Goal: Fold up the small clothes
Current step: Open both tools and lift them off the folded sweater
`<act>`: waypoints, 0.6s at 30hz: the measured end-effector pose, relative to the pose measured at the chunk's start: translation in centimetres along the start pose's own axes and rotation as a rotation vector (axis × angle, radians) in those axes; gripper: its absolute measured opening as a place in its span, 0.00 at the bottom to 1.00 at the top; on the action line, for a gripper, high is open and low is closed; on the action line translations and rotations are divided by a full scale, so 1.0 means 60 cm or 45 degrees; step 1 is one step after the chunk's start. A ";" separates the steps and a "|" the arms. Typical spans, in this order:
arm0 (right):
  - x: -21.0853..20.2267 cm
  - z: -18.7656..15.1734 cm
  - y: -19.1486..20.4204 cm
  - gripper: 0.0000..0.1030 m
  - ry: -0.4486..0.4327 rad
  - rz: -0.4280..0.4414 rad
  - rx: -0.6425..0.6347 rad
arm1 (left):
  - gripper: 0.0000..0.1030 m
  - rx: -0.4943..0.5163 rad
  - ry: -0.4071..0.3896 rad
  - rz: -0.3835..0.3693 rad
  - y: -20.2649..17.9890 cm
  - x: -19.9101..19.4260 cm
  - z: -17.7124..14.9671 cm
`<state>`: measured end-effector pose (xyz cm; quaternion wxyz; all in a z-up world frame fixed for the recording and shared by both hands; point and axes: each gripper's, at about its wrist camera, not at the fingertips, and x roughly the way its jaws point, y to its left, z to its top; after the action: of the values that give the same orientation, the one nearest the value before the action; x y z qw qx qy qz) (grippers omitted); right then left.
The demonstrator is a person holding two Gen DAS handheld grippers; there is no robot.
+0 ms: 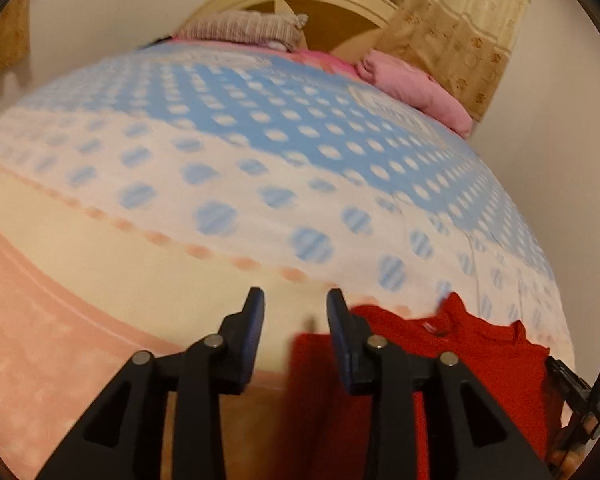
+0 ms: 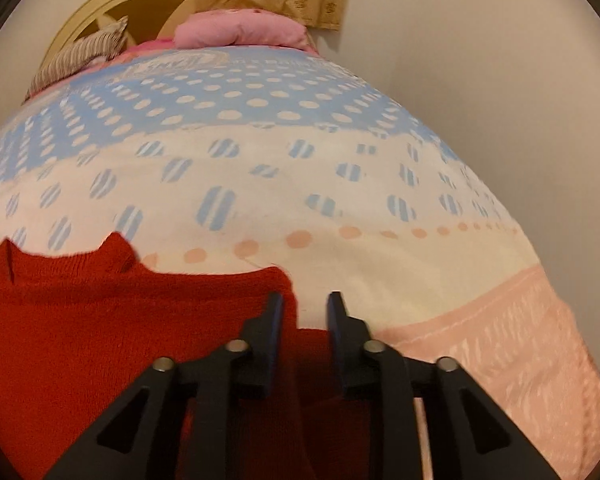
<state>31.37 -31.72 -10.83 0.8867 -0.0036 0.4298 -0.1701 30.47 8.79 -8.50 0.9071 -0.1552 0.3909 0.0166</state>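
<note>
Right wrist view shows my right gripper (image 2: 302, 300) gaping over the red sweater's (image 2: 100, 320) right edge, my left gripper (image 1: 296, 298) likewise parted, empty, at its left on the bedspread (image 2: 260, 184).

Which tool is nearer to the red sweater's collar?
Probably the left. The left tool sits beside the red sweater, with the collar just right of it. The right tool is at a sleeve edge, farther off.

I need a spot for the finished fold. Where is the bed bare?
Free: the dotted bedspread between the red knitted garment and the pink pillow, and the peach band to its right. Crowded: the headboard end, with the striped cushion.
</note>
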 end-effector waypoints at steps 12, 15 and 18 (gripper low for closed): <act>-0.158 -0.015 -0.021 0.31 -0.345 -0.003 0.066 | 0.34 0.361 0.038 -0.039 -0.069 -0.097 -0.089; -0.222 -0.056 -0.010 0.31 -0.341 0.066 0.021 | 0.34 0.389 0.070 -0.062 -0.091 -0.100 -0.114; -0.259 -0.110 0.000 0.31 -0.293 0.146 -0.023 | 0.34 0.436 0.089 -0.054 -0.109 -0.098 -0.139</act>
<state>17.42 -26.05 -3.16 0.9385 -0.0066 0.3261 -0.1137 21.51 0.66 -7.95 0.9062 -0.0069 0.4161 -0.0748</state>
